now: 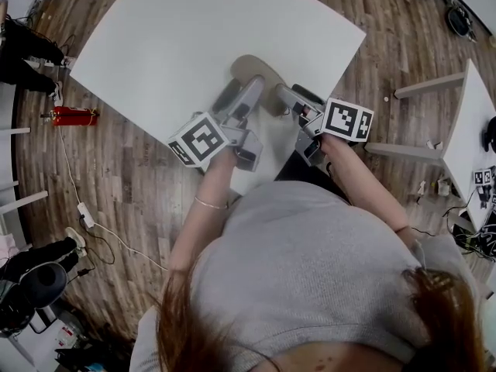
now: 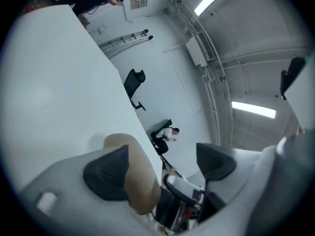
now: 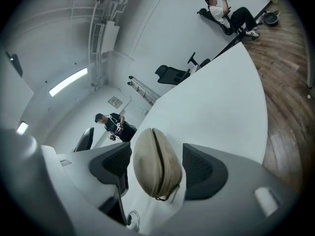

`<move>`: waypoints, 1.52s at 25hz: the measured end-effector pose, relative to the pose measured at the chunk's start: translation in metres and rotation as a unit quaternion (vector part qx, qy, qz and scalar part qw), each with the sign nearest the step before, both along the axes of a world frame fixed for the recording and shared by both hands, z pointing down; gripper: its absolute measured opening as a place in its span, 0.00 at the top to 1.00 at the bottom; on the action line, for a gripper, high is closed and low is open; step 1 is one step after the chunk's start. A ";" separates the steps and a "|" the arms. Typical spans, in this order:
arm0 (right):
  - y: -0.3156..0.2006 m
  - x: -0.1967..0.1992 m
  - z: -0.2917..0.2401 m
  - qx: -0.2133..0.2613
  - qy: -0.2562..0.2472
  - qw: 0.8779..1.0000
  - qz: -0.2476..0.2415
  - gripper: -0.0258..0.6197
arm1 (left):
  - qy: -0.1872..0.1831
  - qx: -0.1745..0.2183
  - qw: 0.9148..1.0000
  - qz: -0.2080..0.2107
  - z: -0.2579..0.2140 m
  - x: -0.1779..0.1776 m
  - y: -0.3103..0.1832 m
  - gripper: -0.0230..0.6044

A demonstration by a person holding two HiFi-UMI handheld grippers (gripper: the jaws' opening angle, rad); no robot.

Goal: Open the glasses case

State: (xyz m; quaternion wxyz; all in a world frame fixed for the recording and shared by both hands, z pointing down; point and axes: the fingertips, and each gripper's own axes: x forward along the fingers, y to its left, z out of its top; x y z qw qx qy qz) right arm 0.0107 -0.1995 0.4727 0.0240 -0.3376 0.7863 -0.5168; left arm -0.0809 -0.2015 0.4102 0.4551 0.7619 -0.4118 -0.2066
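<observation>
Lying shut — beige, oval glasses case (image 3: 153, 163)

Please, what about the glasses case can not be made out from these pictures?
Head view: the near end of the glasses case is hidden under the left gripper and the right gripper.
Left gripper view: one jaw covers part of the glasses case; whether it touches is unclear.
Right gripper view: the zipper pull is too small to read.

Glasses case (image 3: 155, 161) was beige, with a darker seam line. Table (image 1: 194, 37) was plain white. Floor (image 1: 139, 177) was brown wood planks. Left gripper (image 2: 162, 168) and right gripper (image 3: 157, 168) were pale grey, with dark ribbed pads (image 3: 110, 166). Cubes (image 1: 200, 139) bore black-and-white square markers. Extinguisher (image 1: 74, 116) was red. Sweater (image 1: 310, 270) was grey.
</observation>
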 end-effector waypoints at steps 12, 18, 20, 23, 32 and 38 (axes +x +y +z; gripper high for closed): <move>0.004 0.018 -0.037 0.121 0.078 0.989 0.029 0.47 | -0.037 0.024 0.995 -0.084 -0.018 -0.035 0.014 0.36; 0.033 -0.001 -0.135 0.309 0.103 0.945 0.011 0.66 | -0.130 0.123 0.979 -0.102 -0.072 -0.026 0.044 0.53; 0.046 -0.009 -0.157 0.356 0.103 0.929 0.006 0.77 | -0.173 0.144 0.967 -0.123 -0.083 -0.028 0.055 0.67; 0.065 -0.016 -0.163 0.390 0.116 0.914 -0.003 0.96 | -0.227 0.163 0.947 -0.159 -0.092 -0.032 0.074 0.93; 0.112 -0.013 -0.190 0.431 0.080 0.899 -0.011 0.96 | -0.251 0.234 0.930 -0.131 -0.123 0.008 0.122 0.96; 0.156 -0.012 -0.212 0.486 0.086 0.868 -0.051 0.96 | -0.259 0.250 0.923 -0.133 -0.136 0.033 0.156 0.96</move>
